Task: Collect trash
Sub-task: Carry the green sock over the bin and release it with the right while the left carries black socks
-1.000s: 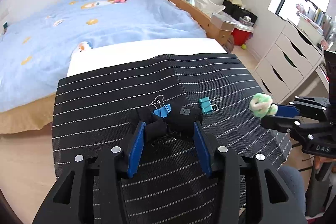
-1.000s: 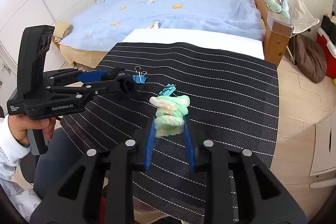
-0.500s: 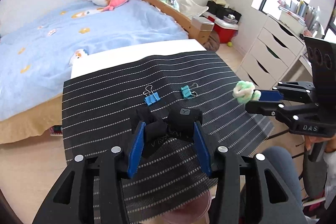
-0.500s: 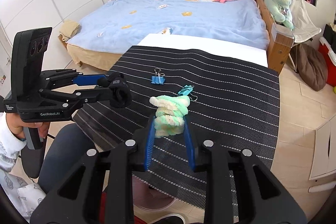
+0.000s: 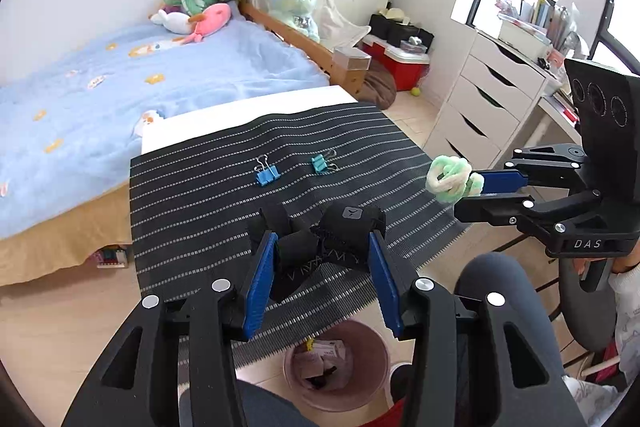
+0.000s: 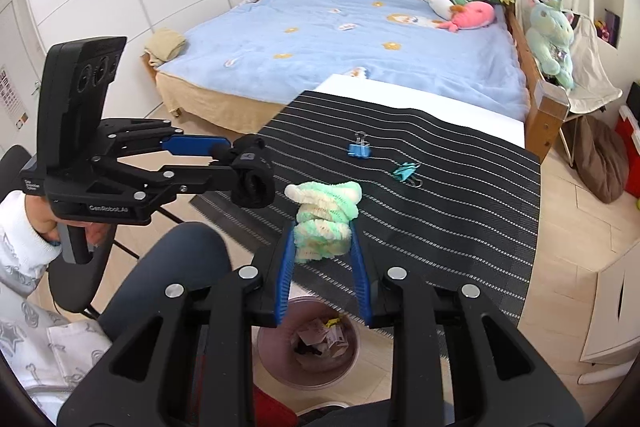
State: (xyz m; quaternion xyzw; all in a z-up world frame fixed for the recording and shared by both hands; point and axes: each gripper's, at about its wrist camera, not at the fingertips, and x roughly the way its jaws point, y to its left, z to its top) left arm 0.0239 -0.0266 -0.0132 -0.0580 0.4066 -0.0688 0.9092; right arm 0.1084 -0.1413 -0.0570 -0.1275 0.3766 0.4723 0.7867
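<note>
My left gripper (image 5: 320, 255) is shut on a black fabric strap bundle (image 5: 324, 243) and holds it above the near edge of the striped black mat (image 5: 200, 203). It also shows in the right wrist view (image 6: 252, 175). My right gripper (image 6: 322, 243) is shut on a green and cream fuzzy twist (image 6: 324, 219), also seen in the left wrist view (image 5: 452, 179). A pink trash bin (image 5: 340, 367) with scraps inside stands on the floor below both grippers; it also shows in the right wrist view (image 6: 308, 343).
A blue binder clip (image 5: 266, 173) and a teal binder clip (image 5: 322, 163) lie on the mat. A bed with a blue cover (image 6: 340, 43) is behind the table. White drawers (image 5: 480, 107) stand at the right. My knees are near the bin.
Both grippers have pulled back and up from the mat with their loads. The trash bin has come into view below them.
</note>
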